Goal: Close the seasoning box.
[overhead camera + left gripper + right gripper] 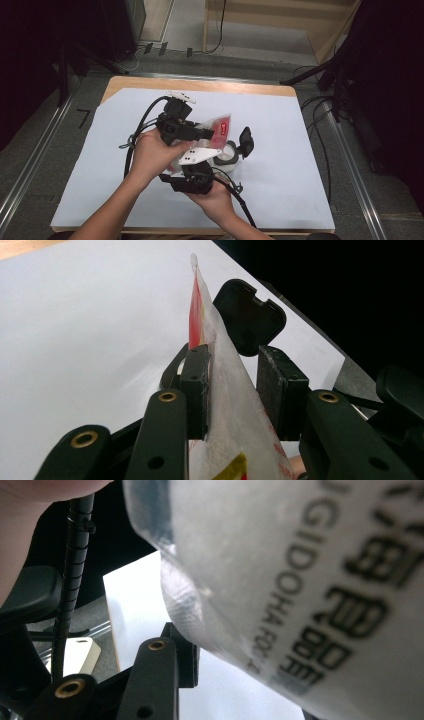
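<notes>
Left of centre in the high view, the left gripper reaches rightward, its jaws part-closed. In the left gripper view a translucent red-printed pouch stands between the pads, lying against the left pad, while a gap separates it from the right pad, so a firm pinch cannot be confirmed. At centre the pouch is held tilted above a small white jar, apparently to pour its contents in. Below centre, the right gripper points up at the pouch's lower end, probably to steady it. In the right gripper view the pouch covers the jaws; whether they clamp it cannot be told. The jar's black hinged lid stands open at right.
</notes>
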Tool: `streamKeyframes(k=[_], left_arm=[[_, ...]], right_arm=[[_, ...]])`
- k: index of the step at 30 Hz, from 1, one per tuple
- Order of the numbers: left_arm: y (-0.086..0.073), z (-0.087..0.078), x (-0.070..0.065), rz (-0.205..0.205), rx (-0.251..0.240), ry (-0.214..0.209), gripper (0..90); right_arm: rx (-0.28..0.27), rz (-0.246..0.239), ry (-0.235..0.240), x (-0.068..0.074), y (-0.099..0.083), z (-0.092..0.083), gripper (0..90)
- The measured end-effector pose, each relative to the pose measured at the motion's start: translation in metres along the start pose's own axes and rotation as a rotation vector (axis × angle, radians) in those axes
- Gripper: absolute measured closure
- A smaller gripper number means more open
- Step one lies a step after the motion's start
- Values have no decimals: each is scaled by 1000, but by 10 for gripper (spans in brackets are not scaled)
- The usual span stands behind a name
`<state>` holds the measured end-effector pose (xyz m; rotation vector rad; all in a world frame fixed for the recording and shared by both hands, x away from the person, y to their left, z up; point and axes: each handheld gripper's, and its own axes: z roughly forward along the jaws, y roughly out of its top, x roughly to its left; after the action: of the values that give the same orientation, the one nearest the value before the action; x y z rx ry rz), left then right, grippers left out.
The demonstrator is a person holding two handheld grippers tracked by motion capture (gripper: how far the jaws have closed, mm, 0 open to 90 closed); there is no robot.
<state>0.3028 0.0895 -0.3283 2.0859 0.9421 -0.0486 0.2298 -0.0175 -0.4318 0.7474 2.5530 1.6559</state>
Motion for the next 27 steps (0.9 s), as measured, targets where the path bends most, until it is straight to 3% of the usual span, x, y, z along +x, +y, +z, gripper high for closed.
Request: streamKeyframes(k=[7,27], left_arm=[[0,0,3,-15,8,-12,667],[4,0,-2,-7,22,4,672]], right_arm=[[4,-2,-4,1,0,0,635],[-1,17,3,1,2,-1,636]])
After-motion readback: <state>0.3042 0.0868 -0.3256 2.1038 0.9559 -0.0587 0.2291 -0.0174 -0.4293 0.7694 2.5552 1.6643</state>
